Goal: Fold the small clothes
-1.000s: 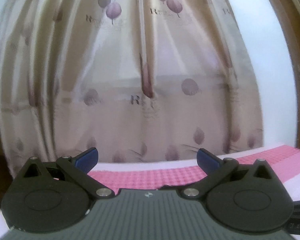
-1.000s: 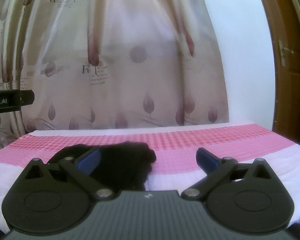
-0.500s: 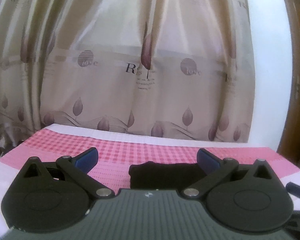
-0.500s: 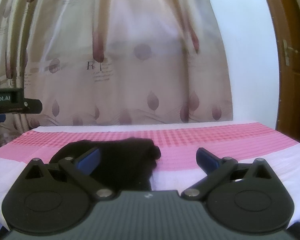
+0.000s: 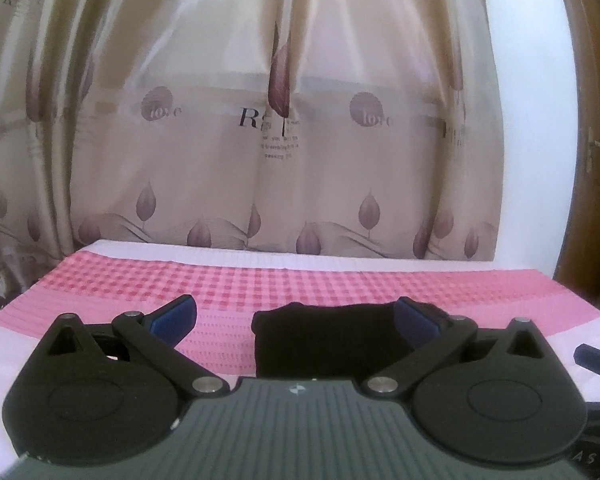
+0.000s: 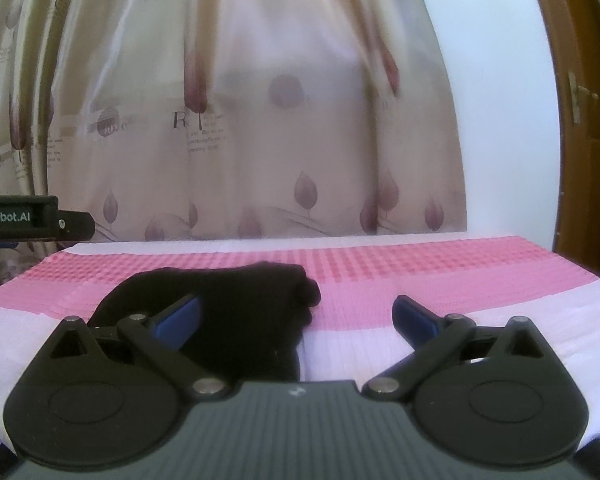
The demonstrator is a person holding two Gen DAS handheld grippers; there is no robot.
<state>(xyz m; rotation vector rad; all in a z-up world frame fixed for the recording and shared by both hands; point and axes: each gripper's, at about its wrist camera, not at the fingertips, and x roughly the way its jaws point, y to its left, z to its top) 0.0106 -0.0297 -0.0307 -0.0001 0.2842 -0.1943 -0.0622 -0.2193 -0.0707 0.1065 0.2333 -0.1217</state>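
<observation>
The black garment [image 5: 324, 336] lies bunched on the pink checked cloth [image 5: 228, 284], on its near part, toward the edge away from the curtain [image 5: 260, 120]. The left gripper [image 5: 296, 316] hangs just before the garment with its jaws wide apart and holds nothing. The right gripper [image 6: 296, 316] is also wide open and empty, with the garment [image 6: 236, 304] behind its left finger [image 6: 178, 316].

1. Left tongs [image 5: 296, 318]: matt black plastic arms, shiny metal pivots, ribbed grey body.
2. Black garment [image 6: 236, 300]: matt, soft cloth.
3. Surface [image 5: 228, 284]: textured pink-and-white checked cloth.
4. Curtain [image 5: 260, 140]: sheeny printed fabric.
5. Door [image 6: 588, 120]: glossy brown wood.
</observation>
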